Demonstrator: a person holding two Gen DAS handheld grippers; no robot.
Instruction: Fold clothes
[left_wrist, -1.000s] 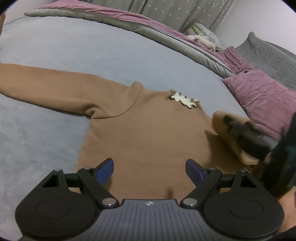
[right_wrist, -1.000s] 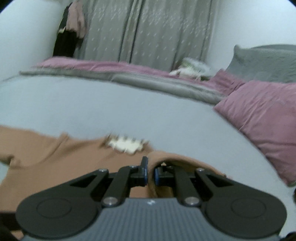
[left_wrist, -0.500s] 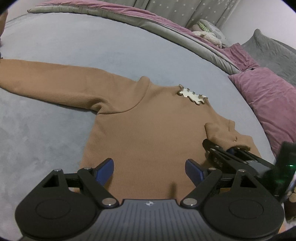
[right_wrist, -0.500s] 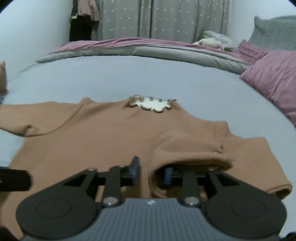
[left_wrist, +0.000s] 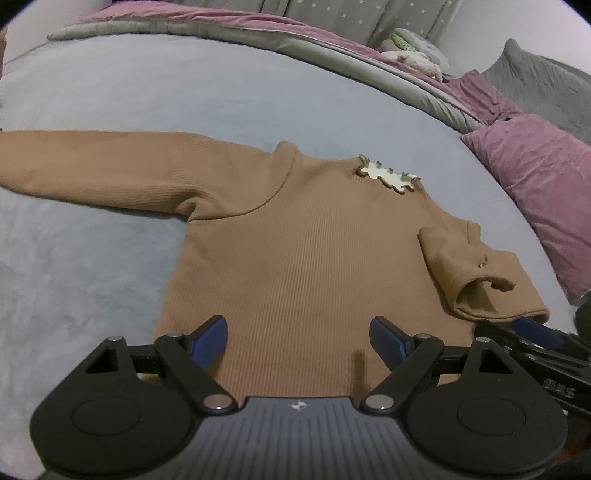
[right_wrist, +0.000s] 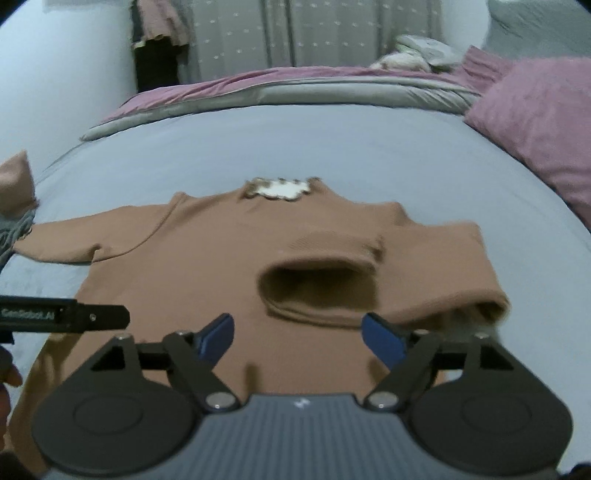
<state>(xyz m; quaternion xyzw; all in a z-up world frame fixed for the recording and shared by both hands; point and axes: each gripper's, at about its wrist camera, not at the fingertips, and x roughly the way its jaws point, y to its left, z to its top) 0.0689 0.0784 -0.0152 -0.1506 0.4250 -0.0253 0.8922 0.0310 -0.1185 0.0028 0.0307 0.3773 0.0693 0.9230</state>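
**One sweater on the bed, both hand-held grippers apart**

One brown sweater (left_wrist: 306, 258) lies flat on the grey bed (left_wrist: 184, 88), just ahead of the left hand-held gripper (left_wrist: 297, 338), whose fingers stand apart and hold nothing. The right hand-held gripper (right_wrist: 297, 332) is also spread and empty, behind the one folded sleeve (right_wrist: 321, 284). Two pink pillows (left_wrist: 535, 177) lie far right.
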